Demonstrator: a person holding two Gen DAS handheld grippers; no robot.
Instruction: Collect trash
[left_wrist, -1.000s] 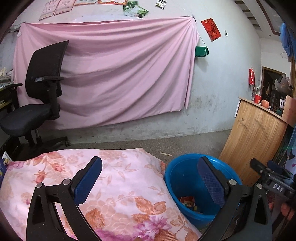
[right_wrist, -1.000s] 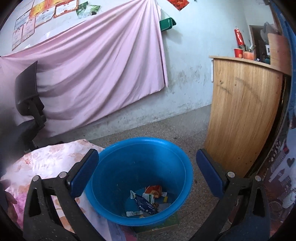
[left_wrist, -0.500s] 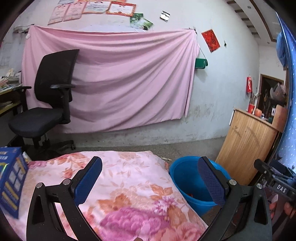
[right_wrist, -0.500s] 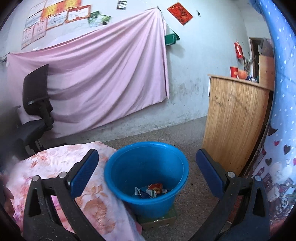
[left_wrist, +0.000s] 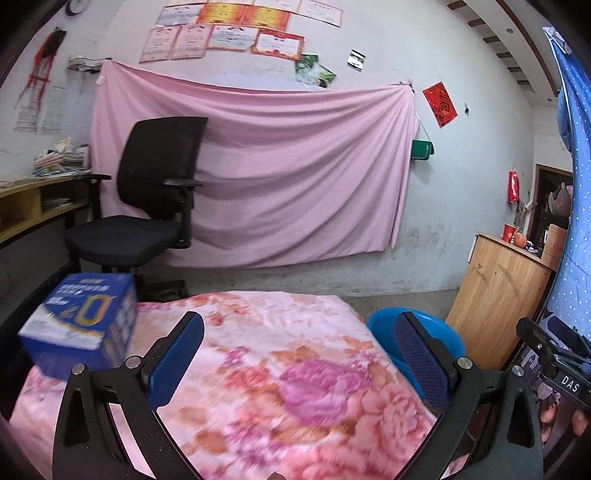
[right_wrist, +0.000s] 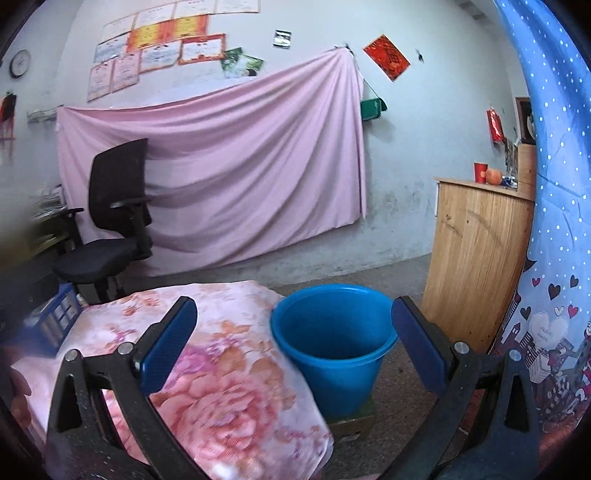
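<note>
A blue plastic bucket (right_wrist: 332, 332) stands on the floor just right of a table draped in a pink floral cloth (right_wrist: 221, 369); its inside is hidden from this low angle. In the left wrist view only part of the bucket (left_wrist: 439, 332) shows behind the right finger. My left gripper (left_wrist: 299, 362) hangs open over the floral cloth (left_wrist: 295, 369) with nothing between its blue pads. My right gripper (right_wrist: 295, 350) is open too, empty, straddling the cloth's edge and the bucket. A blue carton (left_wrist: 81, 325) sits on the table's left end.
A black office chair (left_wrist: 147, 214) stands at the back left by a desk with stacked papers (left_wrist: 55, 162). A pink sheet (left_wrist: 277, 177) hangs on the wall. A wooden cabinet (right_wrist: 476, 266) stands right of the bucket, and a blue dotted curtain (right_wrist: 554, 184) beside it.
Both grippers have pulled back and up from the bucket; the trash inside has dropped out of sight. The blue carton has come into the left view. Both stay open.
</note>
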